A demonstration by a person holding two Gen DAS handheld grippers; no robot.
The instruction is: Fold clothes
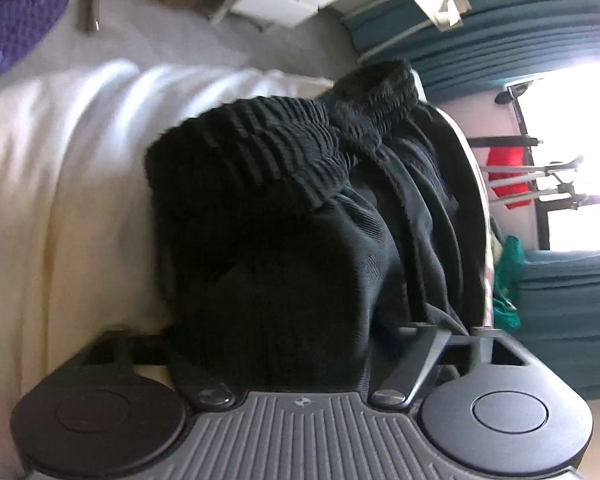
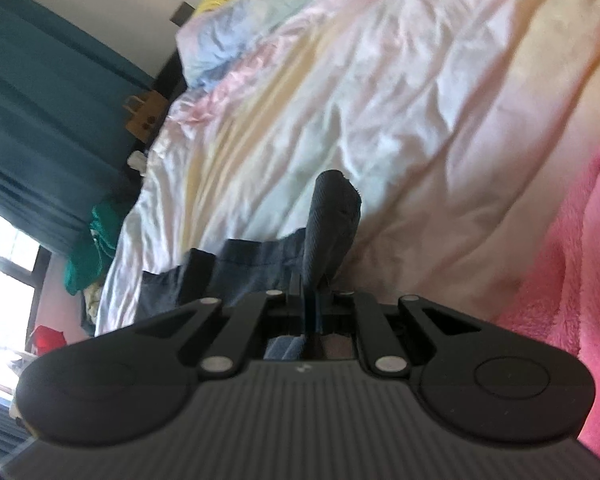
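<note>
The bed fills most of what I see: a rumpled pale sheet with faint pink, yellow and blue bands, running from under my right gripper up to the far end. In my left wrist view the same bedding shows as a smooth white bulge. Teal curtains hang along the wall beside a bright window, so washed out that I cannot read anything through it. A fluffy pink blanket lies heaped along the bed's edge, near my right gripper.

The black shorts hang bunched between my two tools, the ribbed elastic waistband folded over on top in the left view. They cover my left gripper so fully that its fingers are hidden; I cannot tell whether it is clamped. My right gripper has its jaws pressed together on a fold of the shorts' dark fabric, which sticks up past the tips, with more cloth draping down to the left.

Smaller things: a green garment heaped by the bed's far side, a purple knitted piece at the left view's corner, a brown paper bag by the curtain, and something red near the window.
</note>
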